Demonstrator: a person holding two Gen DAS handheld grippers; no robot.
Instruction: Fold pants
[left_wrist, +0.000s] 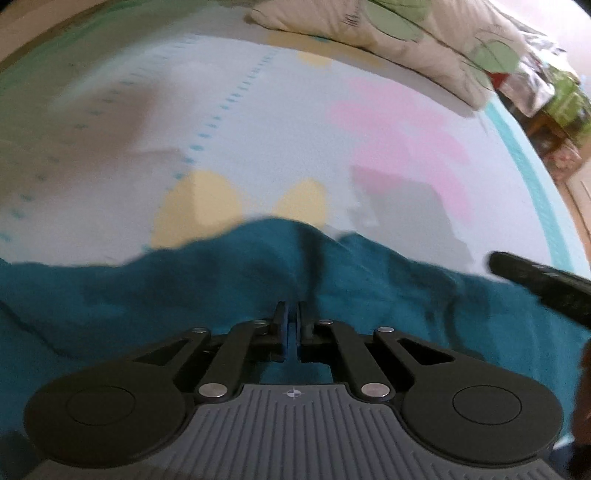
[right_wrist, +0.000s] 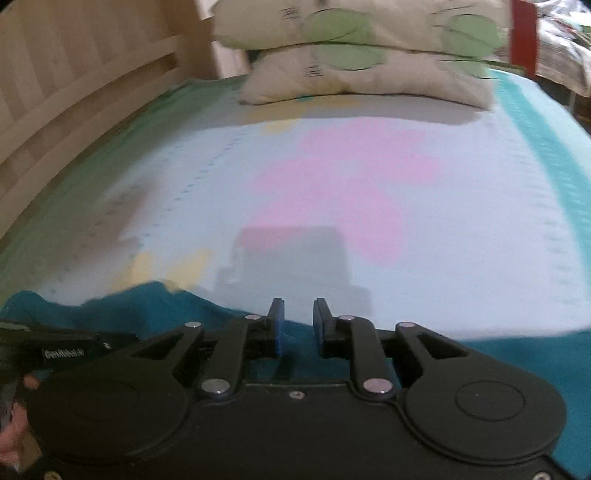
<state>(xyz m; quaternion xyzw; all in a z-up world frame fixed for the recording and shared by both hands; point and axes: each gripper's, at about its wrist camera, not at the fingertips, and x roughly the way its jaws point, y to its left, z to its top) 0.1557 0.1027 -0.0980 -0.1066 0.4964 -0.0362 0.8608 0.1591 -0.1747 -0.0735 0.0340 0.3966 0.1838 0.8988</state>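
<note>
Teal pants (left_wrist: 147, 295) lie spread across the near part of the bed, blurred by motion. My left gripper (left_wrist: 293, 314) is shut, its blue pads pinching a raised ridge of the teal cloth that runs away from the fingertips. In the right wrist view the pants (right_wrist: 110, 310) show as a teal edge under and left of my right gripper (right_wrist: 297, 314). That gripper stands open with a clear gap and nothing between its fingers. The right tool's black body (left_wrist: 546, 284) enters the left wrist view at the right edge, over the pants.
A pale blue bedsheet (left_wrist: 277, 129) with pink and yellow patches stretches ahead. Two stacked pillows (right_wrist: 351, 62) with green circles lie at the far end. A wooden bed frame (right_wrist: 74, 92) runs along the left. A person's hand (right_wrist: 14, 424) shows at the lower left.
</note>
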